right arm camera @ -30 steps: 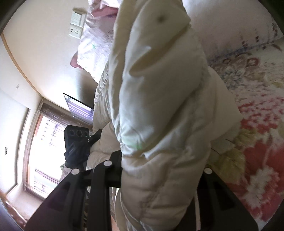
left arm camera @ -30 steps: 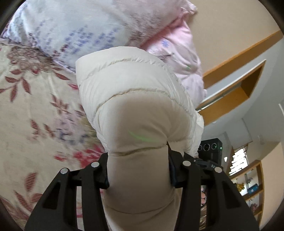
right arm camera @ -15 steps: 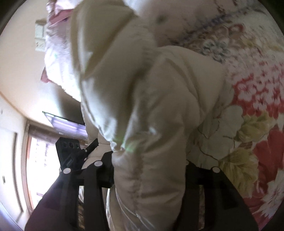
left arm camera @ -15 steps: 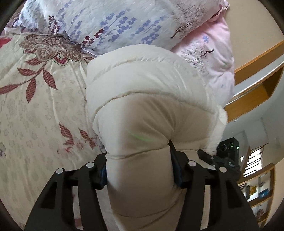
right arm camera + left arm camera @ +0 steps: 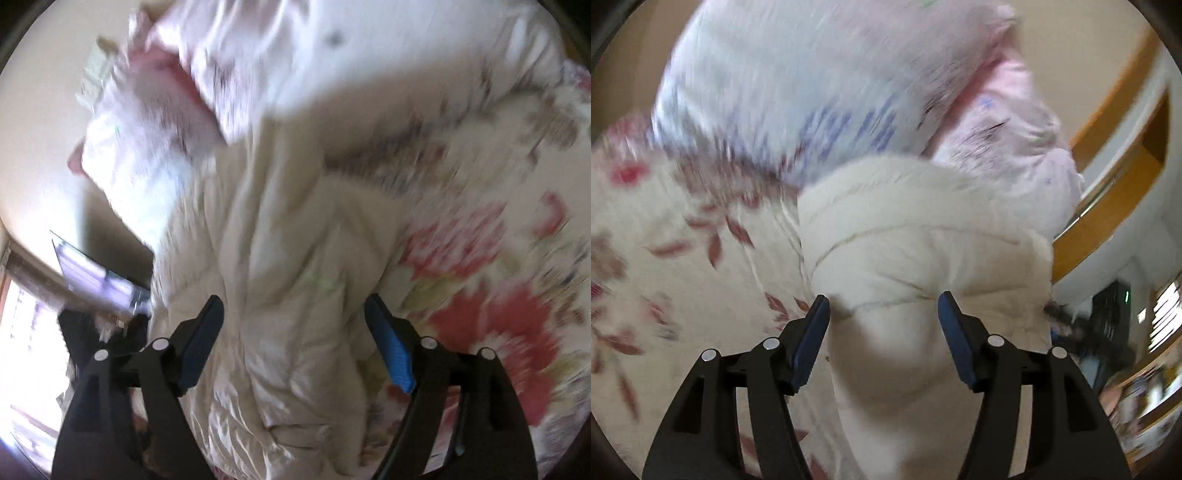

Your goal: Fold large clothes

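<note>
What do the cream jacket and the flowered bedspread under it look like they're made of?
Jacket: likely a padded, down-type shell, matte with a slight sheen; stitched seams divide puffy sections. Bedspread: probably printed woven cotton, matte; red flowers and leaves, though blur hides the weave.

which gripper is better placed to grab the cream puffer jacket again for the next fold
Left, probably. The left gripper has a firm quilted fold of the cream puffer jacket between its opening jaws; the right gripper, also opening, straddles looser, flatter fabric on the floral bedspread.

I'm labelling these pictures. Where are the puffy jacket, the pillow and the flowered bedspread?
Jacket (image 5: 923, 236), left wrist view, quilted top panel.
Pillow (image 5: 798, 85), left wrist view, its broad face.
Bedspread (image 5: 491, 295), right wrist view, red flower print.
</note>
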The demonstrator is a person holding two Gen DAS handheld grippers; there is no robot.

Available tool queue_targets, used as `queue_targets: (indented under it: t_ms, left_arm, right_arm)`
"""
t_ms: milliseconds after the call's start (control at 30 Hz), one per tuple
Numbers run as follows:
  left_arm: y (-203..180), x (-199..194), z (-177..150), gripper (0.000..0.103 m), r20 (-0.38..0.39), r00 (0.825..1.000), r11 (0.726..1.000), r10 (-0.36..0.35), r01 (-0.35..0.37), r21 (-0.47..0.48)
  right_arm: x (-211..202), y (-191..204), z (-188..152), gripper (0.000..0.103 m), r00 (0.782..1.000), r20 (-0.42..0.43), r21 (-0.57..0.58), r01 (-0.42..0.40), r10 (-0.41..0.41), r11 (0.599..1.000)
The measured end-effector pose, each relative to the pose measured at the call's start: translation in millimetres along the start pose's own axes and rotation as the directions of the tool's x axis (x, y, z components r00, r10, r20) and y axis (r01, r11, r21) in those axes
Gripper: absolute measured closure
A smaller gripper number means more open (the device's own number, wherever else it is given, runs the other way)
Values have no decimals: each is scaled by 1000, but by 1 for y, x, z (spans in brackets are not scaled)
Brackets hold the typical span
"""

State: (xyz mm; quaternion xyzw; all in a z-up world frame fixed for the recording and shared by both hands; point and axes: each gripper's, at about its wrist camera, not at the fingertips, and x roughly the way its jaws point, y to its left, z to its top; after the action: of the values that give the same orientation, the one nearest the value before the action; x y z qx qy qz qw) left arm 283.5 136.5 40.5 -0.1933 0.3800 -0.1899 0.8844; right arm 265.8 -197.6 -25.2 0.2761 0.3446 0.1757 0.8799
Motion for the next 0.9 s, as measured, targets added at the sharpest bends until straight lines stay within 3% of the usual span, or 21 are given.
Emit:
queue_targets:
  t_ms: [100, 167, 200, 300, 333, 467, 633, 900]
  left_arm:
    - [-34, -29, -14, 42, 88, 996, 991, -15, 2, 137]
    - [-58, -40, -26, 41, 100, 994, 975, -47, 24, 222]
    - [-67, -43, -32, 41, 95, 993, 967, -67, 41, 253]
    - [-88, -36, -48, 40, 38, 994, 943, -105, 88, 320]
    - [-91, -32, -51, 40, 22, 994, 940, -104, 91, 330]
    - [-88, -8, -60, 40, -41, 997, 940, -68, 78, 333]
    - [-81, 10, -62, 40, -91, 992, 951, -83, 106, 292]
    - [-79, 36, -67, 40, -125, 991, 957, -47, 81, 280]
  right_arm:
    - [-11, -4, 17, 25, 998, 56, 25, 15, -16, 1000]
    - [-2, 3, 31, 31, 998, 62, 20, 19, -20, 1000]
    - [2, 3, 31, 38, 998, 55, 17, 21, -21, 1000]
    - [25, 7, 42, 79, 1000, 8, 6, 12, -12, 1000]
    - [32, 10, 48, 83, 999, 12, 8, 32, -32, 999]
    - [45, 3, 49, 90, 992, 27, 27, 120, -121, 992]
    - [59, -12, 44, 91, 976, -8, 70, 217, -217, 974]
    - [76, -16, 37, 87, 958, -25, 82, 287, -286, 954]
